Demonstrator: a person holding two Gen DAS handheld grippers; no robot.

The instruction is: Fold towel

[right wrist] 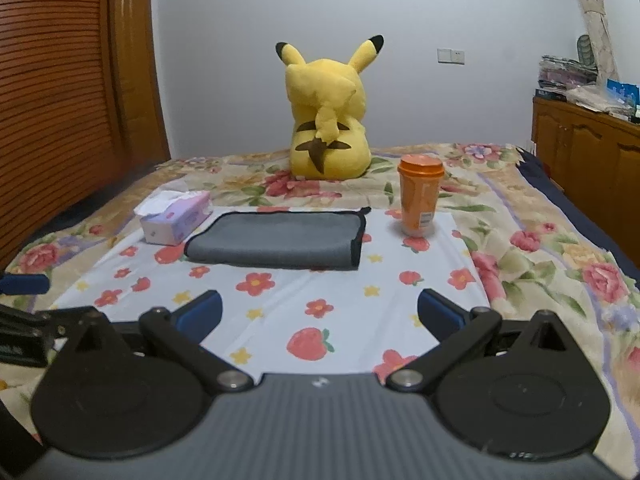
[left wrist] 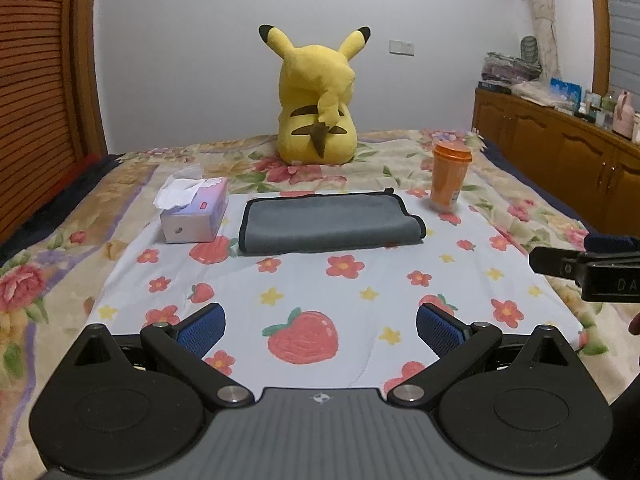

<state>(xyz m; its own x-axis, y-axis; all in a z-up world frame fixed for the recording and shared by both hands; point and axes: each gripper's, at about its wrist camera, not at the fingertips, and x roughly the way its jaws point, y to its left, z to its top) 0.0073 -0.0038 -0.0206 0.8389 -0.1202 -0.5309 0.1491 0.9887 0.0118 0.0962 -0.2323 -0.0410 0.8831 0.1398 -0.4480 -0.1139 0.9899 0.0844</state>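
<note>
Presently we hold the left gripper (left wrist: 318,330) and right gripper (right wrist: 319,312) empty, fingers spread, well short of the grey towel (left wrist: 330,222), which lies already folded between tissue box (left wrist: 195,215) and orange cup (left wrist: 450,178); any further fold calls for pinching its near edge.

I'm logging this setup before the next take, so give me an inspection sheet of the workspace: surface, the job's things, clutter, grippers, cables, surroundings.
Surface: bed with a floral blanket, a strawberry-print sheet spread on top.
Job's things: grey towel with black edging, already folded, lying flat on the sheet.
Clutter: tissue box left of the towel; orange cup to its right, upright with lid on; yellow plush toy behind, facing the wall.
Grippers: left gripper and right gripper both open, holding nothing, short of the towel.
Cables: nothing seen.
Surroundings: wooden cabinet with items on top; white wall.
</note>
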